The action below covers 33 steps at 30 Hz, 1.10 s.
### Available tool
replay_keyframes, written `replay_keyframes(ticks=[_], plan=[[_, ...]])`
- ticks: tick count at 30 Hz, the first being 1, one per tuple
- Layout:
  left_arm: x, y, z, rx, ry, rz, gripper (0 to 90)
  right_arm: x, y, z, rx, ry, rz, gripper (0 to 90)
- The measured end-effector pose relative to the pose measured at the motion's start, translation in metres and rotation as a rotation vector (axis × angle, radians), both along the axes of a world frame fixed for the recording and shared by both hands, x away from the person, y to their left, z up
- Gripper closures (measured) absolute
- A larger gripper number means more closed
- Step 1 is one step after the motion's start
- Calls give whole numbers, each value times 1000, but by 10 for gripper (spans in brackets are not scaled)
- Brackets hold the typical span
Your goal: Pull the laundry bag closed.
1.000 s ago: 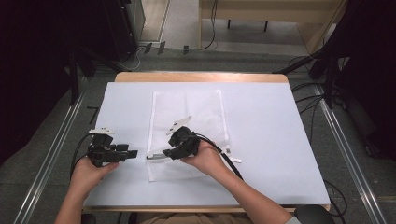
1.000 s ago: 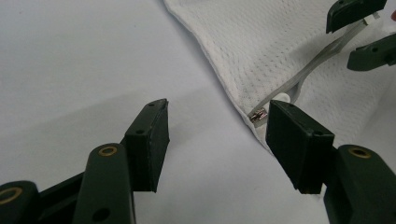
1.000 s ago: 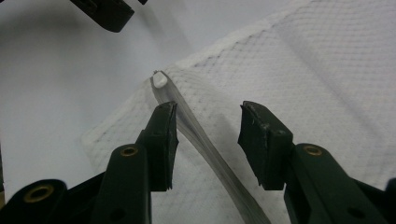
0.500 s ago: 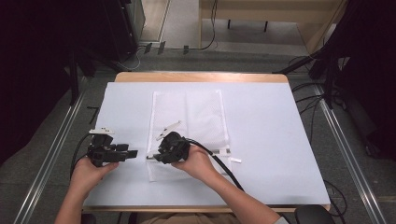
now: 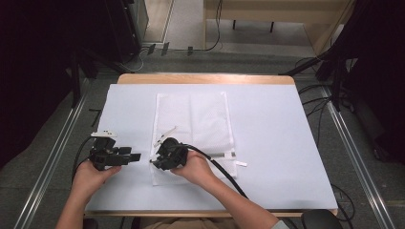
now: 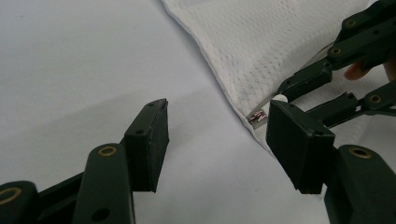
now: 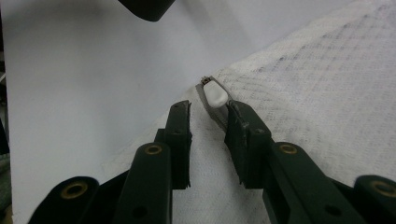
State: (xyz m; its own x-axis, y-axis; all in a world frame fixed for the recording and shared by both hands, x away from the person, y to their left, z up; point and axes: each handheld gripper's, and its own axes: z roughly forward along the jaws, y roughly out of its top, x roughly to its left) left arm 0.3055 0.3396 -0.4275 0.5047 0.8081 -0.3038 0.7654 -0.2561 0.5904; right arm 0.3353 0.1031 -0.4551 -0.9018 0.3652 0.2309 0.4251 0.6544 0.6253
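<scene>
Starting nearest the person, the left gripper (image 5: 135,156) is held at about eight o'clock on the table (image 5: 286,157), its jaws standing wide apart over the bare white surface with nothing between them, as seen in the left gripper view. Just to its three o'clock, the right gripper (image 5: 154,161) is pressed low at the near left corner of the white mesh bag (image 5: 200,119). Its jaws have just been closing and are now narrowly parted; in the right gripper view the zipper pull (image 7: 215,95) is seen just ahead of the tips, beside the right-hand jaw, but not clamped. Farther off, the bag is laid flat, stretching from the table's centre toward twelve o'clock.
</scene>
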Motion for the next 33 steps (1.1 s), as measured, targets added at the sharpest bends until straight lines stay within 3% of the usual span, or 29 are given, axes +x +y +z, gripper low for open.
replay_keyframes(ticks=[8,19,21,33], plan=[[0,0,0,-1,1,-1,399,2,10,-2,2,7,0,746],[0,-1,-1,-1,5,-9,401,10,18,-5,8,44,-21,856],[0,-2,-1,3,6,-14,404,9,18,-5,0,33,-15,874],[0,-8,-2,-36,13,-58,425,16,8,15,62,20,-11,876]])
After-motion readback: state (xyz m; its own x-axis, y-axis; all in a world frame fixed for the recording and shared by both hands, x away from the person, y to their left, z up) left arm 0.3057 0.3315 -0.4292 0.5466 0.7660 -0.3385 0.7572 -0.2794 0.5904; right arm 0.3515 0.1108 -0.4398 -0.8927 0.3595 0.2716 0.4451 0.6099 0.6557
